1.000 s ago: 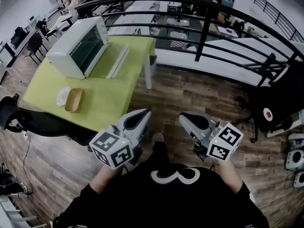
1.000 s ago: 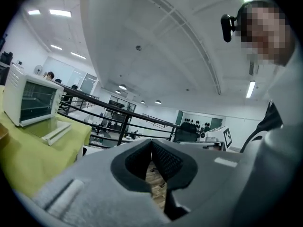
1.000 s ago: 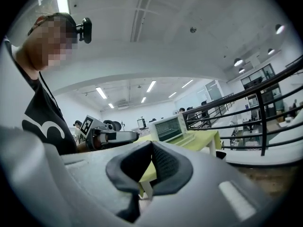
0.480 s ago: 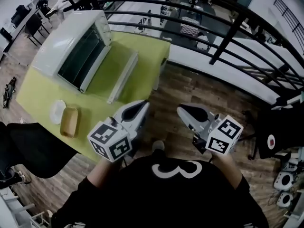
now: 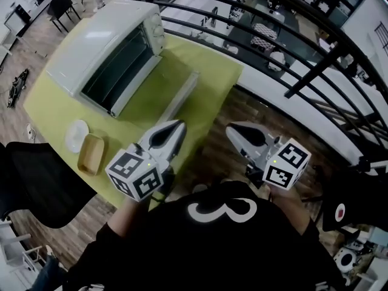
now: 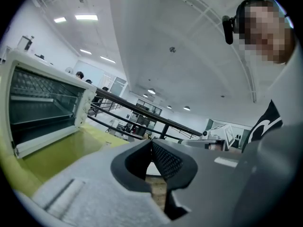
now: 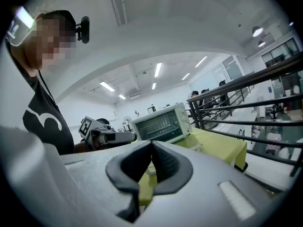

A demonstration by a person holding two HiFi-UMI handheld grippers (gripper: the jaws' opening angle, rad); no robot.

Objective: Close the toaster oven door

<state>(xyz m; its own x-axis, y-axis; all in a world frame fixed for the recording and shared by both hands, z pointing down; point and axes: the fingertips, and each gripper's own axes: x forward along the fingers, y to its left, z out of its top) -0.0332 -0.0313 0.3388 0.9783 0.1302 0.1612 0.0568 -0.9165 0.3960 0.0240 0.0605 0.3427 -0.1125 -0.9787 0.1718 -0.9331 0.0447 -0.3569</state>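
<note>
Both grippers closed and empty, short of the open toaster oven.

Nearest the person, the left gripper (image 5: 179,125) and right gripper (image 5: 233,129) point forward side by side. Each has its fingers (image 6: 165,160) pressed together with nothing between them. The left one is over the near corner of the green desk (image 5: 54,105), the right over the wooden floor (image 5: 218,111). A tan tray (image 5: 91,153) and a white dish (image 5: 77,135) lie on the desk to the left. Beyond them the toaster oven (image 5: 100,41) stands with its door (image 5: 160,86) folded down flat toward the person. A dark railing (image 5: 291,17) runs behind.
</note>
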